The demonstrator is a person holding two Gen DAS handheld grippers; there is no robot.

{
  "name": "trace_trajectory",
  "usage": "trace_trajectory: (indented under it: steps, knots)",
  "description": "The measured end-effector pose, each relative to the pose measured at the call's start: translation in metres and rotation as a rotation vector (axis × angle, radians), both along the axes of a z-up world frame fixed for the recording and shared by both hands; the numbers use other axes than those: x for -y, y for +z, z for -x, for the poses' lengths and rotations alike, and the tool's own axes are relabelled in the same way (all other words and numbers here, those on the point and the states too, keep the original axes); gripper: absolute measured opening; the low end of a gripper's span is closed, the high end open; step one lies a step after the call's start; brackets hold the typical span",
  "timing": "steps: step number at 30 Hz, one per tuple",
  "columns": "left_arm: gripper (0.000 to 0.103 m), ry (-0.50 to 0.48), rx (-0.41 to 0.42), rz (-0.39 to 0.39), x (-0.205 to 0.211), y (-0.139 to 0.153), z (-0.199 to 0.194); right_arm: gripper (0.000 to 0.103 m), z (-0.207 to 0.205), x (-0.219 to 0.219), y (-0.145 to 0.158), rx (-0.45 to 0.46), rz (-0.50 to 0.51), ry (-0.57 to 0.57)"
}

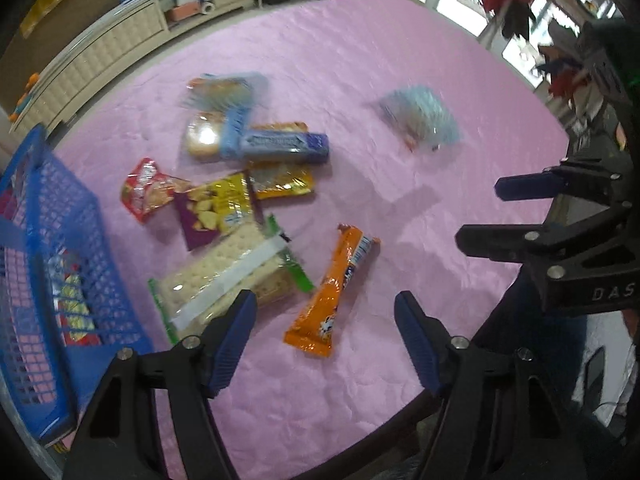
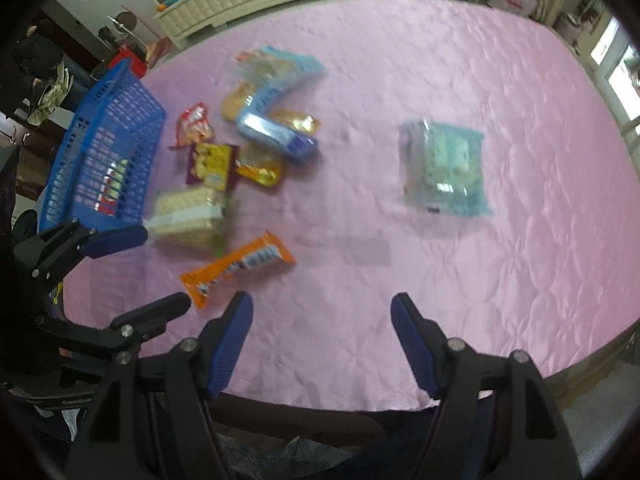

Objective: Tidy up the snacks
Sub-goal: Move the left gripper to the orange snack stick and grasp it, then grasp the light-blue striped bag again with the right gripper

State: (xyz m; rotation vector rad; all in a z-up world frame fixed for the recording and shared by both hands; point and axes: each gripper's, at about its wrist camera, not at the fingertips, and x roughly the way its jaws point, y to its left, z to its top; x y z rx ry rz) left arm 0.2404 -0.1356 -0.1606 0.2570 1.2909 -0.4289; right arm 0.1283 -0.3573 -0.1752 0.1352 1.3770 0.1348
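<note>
**Both grippers empty above the snack pile**

At far left the blue mesh basket [image 1: 60, 240] already holds a packet or two, seemingly the collecting bin. Beside it the snacks lie loose on the pink cloth [image 1: 360, 80]: cracker pack [image 1: 224, 276], orange wrapper [image 1: 340, 284], and a clear bag [image 2: 444, 168] well apart. Left gripper [image 1: 324, 312] hovers, jaws spread, nothing between them; right gripper [image 2: 322, 312] likewise gapes empty, probably ready to pick.

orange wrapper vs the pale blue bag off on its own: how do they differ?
The orange wrapper is long and narrow; the pale blue bag is squarish and wider. The orange wrapper is opaque; the pale blue bag looks see-through. The orange wrapper lies next to the snack pile by the blue basket; the pale blue bag lies apart. Both lie flat on the pink cloth, ungripped.
</note>
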Motion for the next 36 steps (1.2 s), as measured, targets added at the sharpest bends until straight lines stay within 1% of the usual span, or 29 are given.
trace_trajectory:
  steps: [1,3,7,12,14,16,19,22,25,28,31,32,36]
  knots:
    - [0.064,-0.014,-0.004,-0.018,0.005,-0.005,0.0,0.075,0.002,0.004,-0.004,-0.007,-0.004,-0.004]
    - [0.057,-0.039,-0.018,-0.043,0.01,-0.017,-0.001,0.075,0.006,0.011,-0.01,-0.016,-0.005,-0.012]
    - [0.049,-0.057,-0.051,-0.073,0.017,-0.038,-0.006,0.075,0.012,0.021,-0.016,-0.018,-0.006,-0.016]
    - [0.031,-0.05,-0.097,-0.079,0.018,-0.063,-0.011,0.075,0.015,0.032,-0.023,-0.029,0.003,-0.022]
    - [0.026,-0.059,-0.112,-0.097,0.021,-0.071,-0.012,0.075,0.013,0.039,-0.025,-0.032,0.002,-0.029]
    - [0.015,-0.075,-0.111,-0.11,0.025,-0.072,-0.009,0.075,0.012,0.042,-0.027,-0.036,0.003,-0.034]
    - [0.015,-0.083,-0.111,-0.101,0.03,-0.069,-0.009,0.075,0.007,0.048,-0.029,-0.041,0.001,-0.038]
    - [0.014,-0.057,-0.11,-0.084,0.034,-0.062,-0.013,0.075,0.002,0.052,-0.027,-0.037,0.002,-0.036]
    - [0.014,-0.055,-0.091,-0.069,0.041,-0.047,-0.019,0.075,-0.004,0.056,-0.022,-0.029,0.008,-0.032]
    - [0.014,-0.058,-0.068,-0.056,0.049,-0.031,-0.026,0.075,-0.016,0.063,-0.016,-0.015,0.041,-0.048]
    - [0.014,-0.049,-0.059,-0.047,0.054,-0.019,-0.038,0.075,-0.029,0.071,-0.013,-0.007,0.077,-0.076]
    - [0.014,-0.045,-0.062,-0.046,0.057,-0.016,-0.048,0.075,-0.034,0.075,-0.011,-0.005,0.081,-0.084]
    - [0.014,-0.02,-0.07,-0.056,0.061,-0.014,-0.075,0.075,-0.056,0.087,-0.009,0.0,0.063,-0.112]
